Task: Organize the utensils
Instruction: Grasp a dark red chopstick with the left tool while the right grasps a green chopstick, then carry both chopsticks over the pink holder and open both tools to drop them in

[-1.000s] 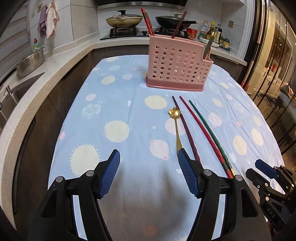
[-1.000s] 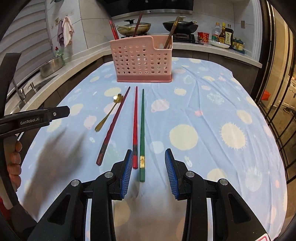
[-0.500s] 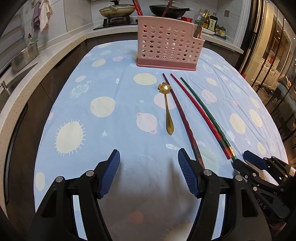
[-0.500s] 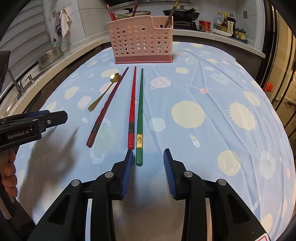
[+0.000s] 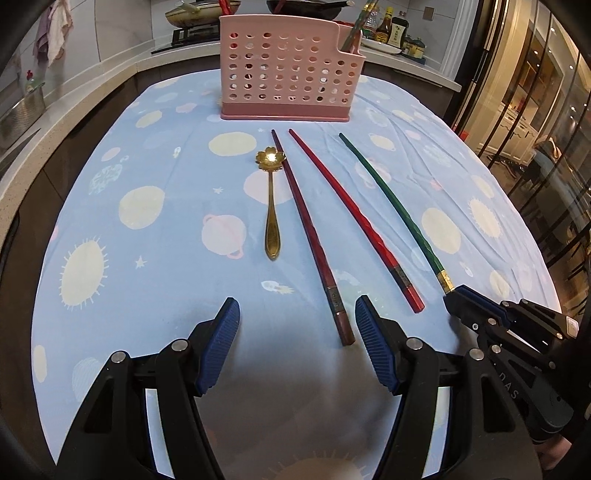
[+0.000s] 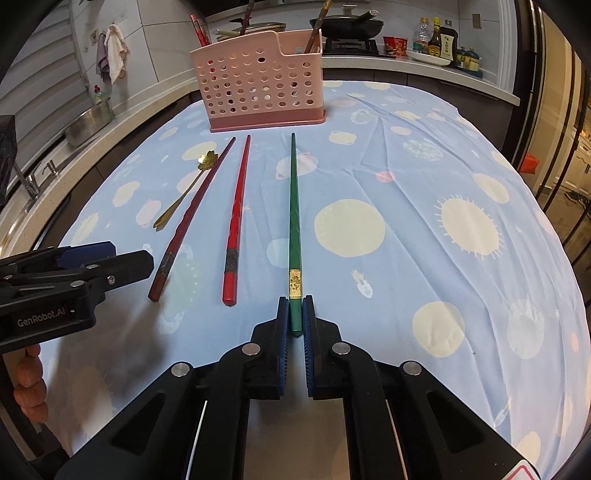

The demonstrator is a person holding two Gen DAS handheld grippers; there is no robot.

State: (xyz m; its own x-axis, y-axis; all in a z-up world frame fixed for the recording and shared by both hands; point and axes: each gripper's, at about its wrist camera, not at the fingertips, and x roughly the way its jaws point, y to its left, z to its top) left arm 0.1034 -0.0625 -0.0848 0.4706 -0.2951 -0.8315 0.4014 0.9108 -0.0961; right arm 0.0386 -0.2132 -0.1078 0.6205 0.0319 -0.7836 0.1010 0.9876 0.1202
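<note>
A pink perforated utensil holder (image 5: 288,70) (image 6: 264,79) stands at the far side of the table with several chopsticks in it. In front of it lie a gold flower spoon (image 5: 272,206) (image 6: 184,194), a dark red chopstick (image 5: 310,229) (image 6: 192,214), a red chopstick (image 5: 354,218) (image 6: 236,218) and a green chopstick (image 5: 395,210) (image 6: 294,221). My right gripper (image 6: 295,314) (image 5: 458,299) is shut on the near end of the green chopstick, which lies on the cloth. My left gripper (image 5: 297,332) (image 6: 110,258) is open and empty, near the dark red chopstick's near end.
The table has a blue cloth (image 6: 424,221) with sun and planet prints. A counter with a sink and steel bowl (image 6: 88,122) runs along the left. A stove with pans (image 6: 347,26) and bottles (image 6: 443,40) is behind. Glass doors (image 5: 546,110) are at the right.
My right gripper moved forward and shut on the green chopstick's near end, shifting the chopstick to the right. My left gripper moved forward towards the utensils, still open.
</note>
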